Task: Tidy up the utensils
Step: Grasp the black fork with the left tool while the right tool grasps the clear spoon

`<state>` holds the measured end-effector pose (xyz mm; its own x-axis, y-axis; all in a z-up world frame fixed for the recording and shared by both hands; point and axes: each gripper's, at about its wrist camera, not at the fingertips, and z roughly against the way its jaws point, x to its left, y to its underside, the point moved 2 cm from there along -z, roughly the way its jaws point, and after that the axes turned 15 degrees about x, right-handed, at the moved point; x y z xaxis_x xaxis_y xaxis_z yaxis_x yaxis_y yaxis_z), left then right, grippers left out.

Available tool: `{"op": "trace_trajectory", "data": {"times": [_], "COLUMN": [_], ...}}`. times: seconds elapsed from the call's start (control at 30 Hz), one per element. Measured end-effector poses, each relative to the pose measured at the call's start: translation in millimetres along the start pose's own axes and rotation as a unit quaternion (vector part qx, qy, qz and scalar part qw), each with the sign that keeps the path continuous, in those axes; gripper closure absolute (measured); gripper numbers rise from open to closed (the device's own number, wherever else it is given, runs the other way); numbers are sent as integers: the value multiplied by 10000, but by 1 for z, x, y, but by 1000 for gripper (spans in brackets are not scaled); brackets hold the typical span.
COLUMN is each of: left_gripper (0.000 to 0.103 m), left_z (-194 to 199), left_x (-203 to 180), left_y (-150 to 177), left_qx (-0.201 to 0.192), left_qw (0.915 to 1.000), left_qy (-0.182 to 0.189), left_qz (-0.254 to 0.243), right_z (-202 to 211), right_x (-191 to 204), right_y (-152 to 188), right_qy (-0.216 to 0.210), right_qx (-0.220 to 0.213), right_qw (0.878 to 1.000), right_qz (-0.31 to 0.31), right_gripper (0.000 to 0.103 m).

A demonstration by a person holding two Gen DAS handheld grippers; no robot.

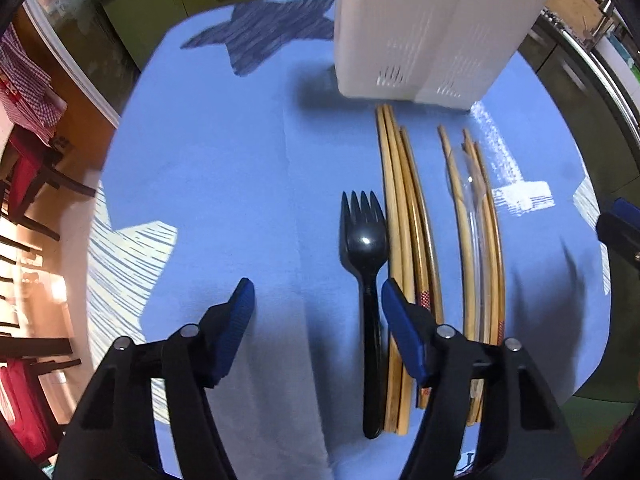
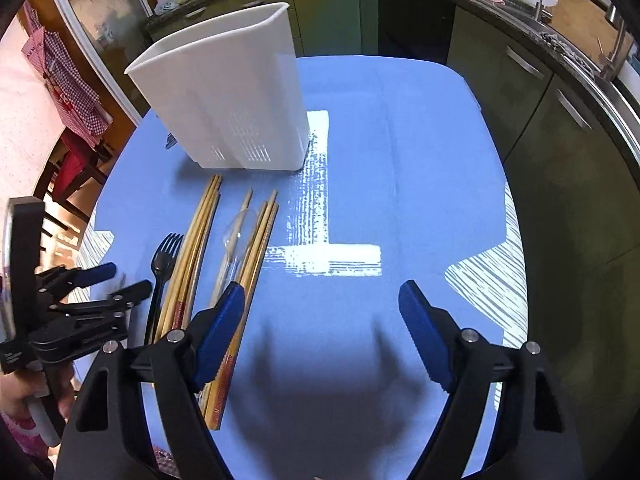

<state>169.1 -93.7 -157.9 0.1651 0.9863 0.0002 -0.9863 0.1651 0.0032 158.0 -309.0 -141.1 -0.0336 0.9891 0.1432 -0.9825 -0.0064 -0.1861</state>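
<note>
The black fork (image 1: 366, 264) lies on the worktop (image 1: 224, 184) between the left hand-held gripper (image 1: 316, 304) fingers, untouched. Both hand-held grippers, including the right (image 2: 322, 312), stand apart and empty.

We are seeing a blue star-patterned cloth (image 2: 400, 184) covering the bench. Green cabinets (image 2: 328, 12) are running along the far side and right. A red checked cloth (image 2: 68, 76) is hanging at far left, above dark chairs (image 1: 28, 184).
</note>
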Motion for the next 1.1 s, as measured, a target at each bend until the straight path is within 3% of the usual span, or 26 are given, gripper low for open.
{"op": "trace_trajectory", "data": {"times": [0.1,0.3,0.33,0.47,0.87,1.1], "left_gripper": [53,58,61,92,94,94], "left_z": [-7,-10,-9,-7,-3,5], "left_x": [-6,-12,-12,-12,-28,-9], "left_y": [-3,-9,-9,-11,-26,-16], "left_qx": [185,174,182,263,239,19], "left_qw": [9997,9998,9998,9996,9995,9998], "left_qy": [135,-25,-51,73,-67,102], "left_qz": [-53,-63,-58,-45,-204,-144], "right_z": [0,-2,-2,1,2,-17], "right_x": [-1,0,1,1,8,29], "right_y": [-1,0,-1,-2,-4,-11], "right_qy": [1,-6,7,-8,51,-268], "right_qx": [-1,44,42,10,95,688], "right_qw": [10000,10000,10000,10000,9997,9968], "right_qz": [6,69,78,89,212,314], "right_gripper": [24,24,24,24,24,32]}}
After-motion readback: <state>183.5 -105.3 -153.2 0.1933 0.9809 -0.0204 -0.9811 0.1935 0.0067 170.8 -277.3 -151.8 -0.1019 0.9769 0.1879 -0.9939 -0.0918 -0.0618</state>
